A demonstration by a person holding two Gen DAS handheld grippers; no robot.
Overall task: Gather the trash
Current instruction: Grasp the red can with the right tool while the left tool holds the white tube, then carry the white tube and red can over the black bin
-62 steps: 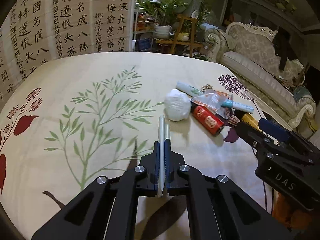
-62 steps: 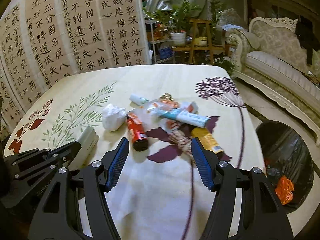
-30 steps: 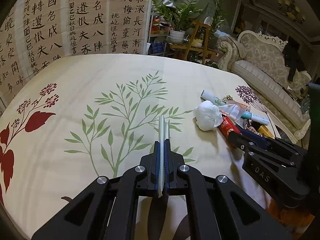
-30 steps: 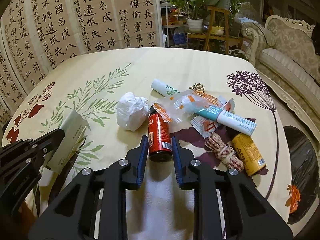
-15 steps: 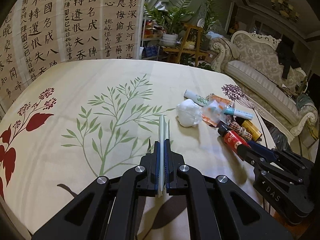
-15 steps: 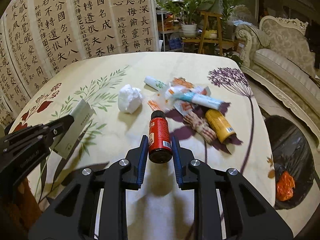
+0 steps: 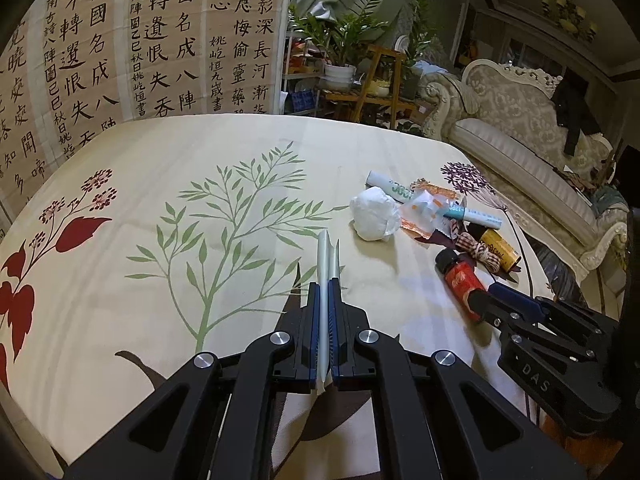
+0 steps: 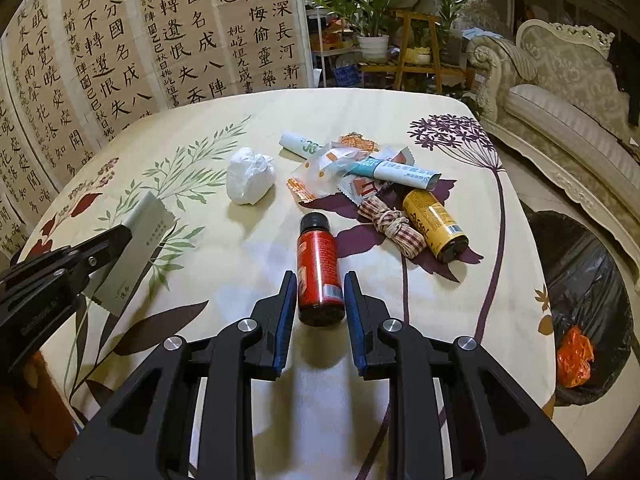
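My left gripper (image 7: 324, 284) is shut on a flat pale green packet (image 7: 326, 256), held edge-on above the table; the packet also shows in the right wrist view (image 8: 138, 248). My right gripper (image 8: 320, 280) is shut on a red bottle with a black cap (image 8: 318, 268), lifted above the tablecloth; the bottle shows in the left wrist view (image 7: 460, 280). Left on the table are a white crumpled wad (image 8: 250, 176), a white-green tube (image 8: 300, 144), wrappers (image 8: 336, 164), a teal-white tube (image 8: 392, 172), a checked cloth bundle (image 8: 390, 226) and a yellow can (image 8: 434, 220).
The table (image 7: 160, 140) has a cream floral cloth. A black-lined trash bin (image 8: 584, 280) with an orange wrapper (image 8: 574, 358) stands on the floor at the table's right edge. A calligraphy screen (image 7: 120, 40), plants and a sofa (image 7: 520, 140) lie beyond.
My right gripper closed on the red bottle and lifted it off the pile, drawing it back toward me. My left gripper kept holding the packet.
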